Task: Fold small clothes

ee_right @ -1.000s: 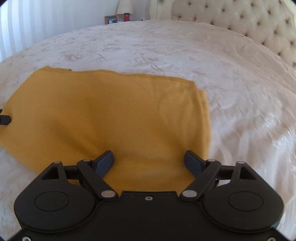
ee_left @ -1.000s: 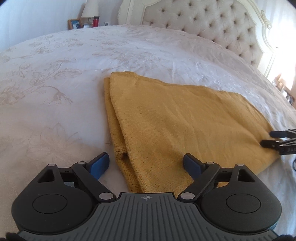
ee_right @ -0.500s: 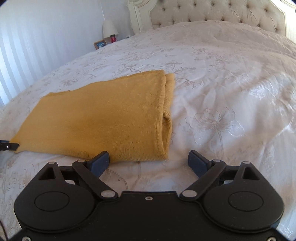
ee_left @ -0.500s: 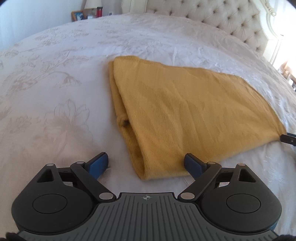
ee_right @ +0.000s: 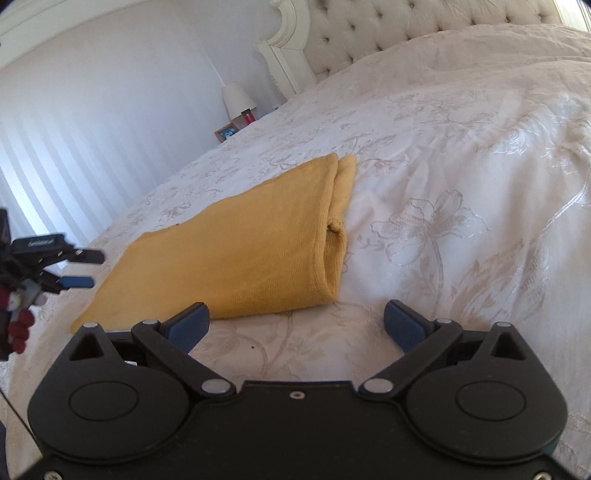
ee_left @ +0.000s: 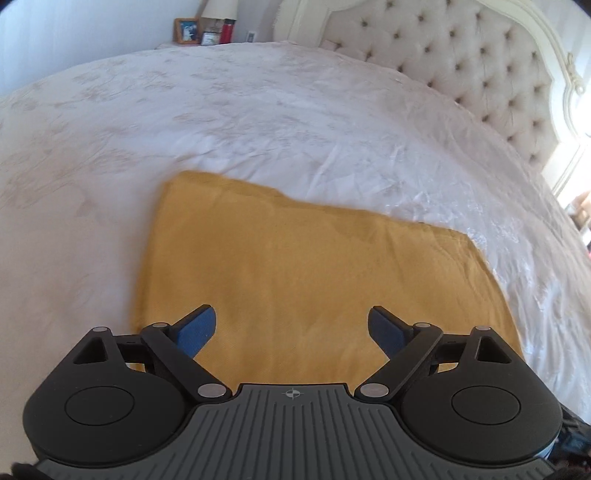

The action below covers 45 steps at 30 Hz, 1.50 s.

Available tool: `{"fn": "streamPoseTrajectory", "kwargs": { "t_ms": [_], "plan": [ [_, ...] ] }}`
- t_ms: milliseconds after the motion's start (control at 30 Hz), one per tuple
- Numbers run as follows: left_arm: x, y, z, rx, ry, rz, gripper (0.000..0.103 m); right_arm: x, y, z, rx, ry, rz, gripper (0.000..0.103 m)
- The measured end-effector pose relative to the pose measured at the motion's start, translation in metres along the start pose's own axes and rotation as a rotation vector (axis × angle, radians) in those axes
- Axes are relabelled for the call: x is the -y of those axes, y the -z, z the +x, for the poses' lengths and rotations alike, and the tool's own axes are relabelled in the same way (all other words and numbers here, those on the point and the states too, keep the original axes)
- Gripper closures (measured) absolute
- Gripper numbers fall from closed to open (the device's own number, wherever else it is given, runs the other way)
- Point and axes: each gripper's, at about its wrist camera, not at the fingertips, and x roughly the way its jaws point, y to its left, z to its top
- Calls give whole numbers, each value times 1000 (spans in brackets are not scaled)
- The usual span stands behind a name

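Note:
A mustard-yellow knit garment [ee_left: 303,266] lies folded flat on the white bedspread [ee_left: 258,122]. It also shows in the right wrist view [ee_right: 240,258], with its doubled folded edge at the right. My left gripper [ee_left: 291,328] is open and empty, hovering over the near part of the garment. My right gripper [ee_right: 295,325] is open and empty, over the bedspread [ee_right: 461,206] just in front of the garment's near right corner. The left gripper also shows at the left edge of the right wrist view [ee_right: 79,267], open beside the garment's left end.
A tufted cream headboard [ee_left: 461,62] stands at the far end of the bed. A nightstand at the back holds a lamp [ee_left: 218,7], a picture frame [ee_left: 186,31] and a red bottle [ee_left: 227,31]. The wall [ee_right: 92,103] is at the left.
My left gripper has moved forward over the garment, which now fills the space between its fingers. My right gripper has drawn back and swung to the garment's right corner. Both stay open.

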Motion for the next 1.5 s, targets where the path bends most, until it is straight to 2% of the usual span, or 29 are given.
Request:
{"fn": "streamPoseTrajectory", "kwargs": {
  "t_ms": [200, 267, 333, 400, 533, 633, 767, 1000, 1067, 1233, 1300, 1367, 1500],
  "plan": [
    [30, 5, 45, -46, -58, 64, 13, -2, 2, 2, -9, 12, -24, 1],
    [35, 14, 59, -78, -106, 119, 13, -2, 3, 2, -8, 9, -19, 1],
    [44, 23, 67, -78, -148, 226, 8, -1, 3, 2, -6, 6, -15, 1],
    [48, 24, 67, -84, -164, 262, 8, -1, 2, 3, -6, 6, -14, 1],
    [39, 9, 63, -135, -121, 183, 9, -2, 3, 3, -6, 8, -16, 1],
    [33, 13, 53, -146, -99, 163, 9, -2, 3, 3, -6, 9, -18, 1],
    [38, 41, 35, -189, -84, 273, 8, -2, 3, 3, -6, 8, -17, 0],
    [37, 83, -10, -256, -9, 381, 9, -2, 3, 3, -5, 8, -17, 0],
    [35, 77, -20, -249, 28, 358, 10, -2, 3, 3, -5, 8, -17, 0],
    [25, 31, -30, -104, 96, 122, 10, -1, 3, 3, -6, 7, -17, 0],
    [28, 10, -20, -65, 76, 81, 10, -1, 3, 3, -6, 8, -17, 0],
    [37, -8, -2, -39, 35, 83, 10, -1, 3, 4, -6, 7, -17, 0],
    [48, -28, 38, -34, -9, 19, 10, -1, 3, 3, -4, 3, -9, 0]
  ]
}}
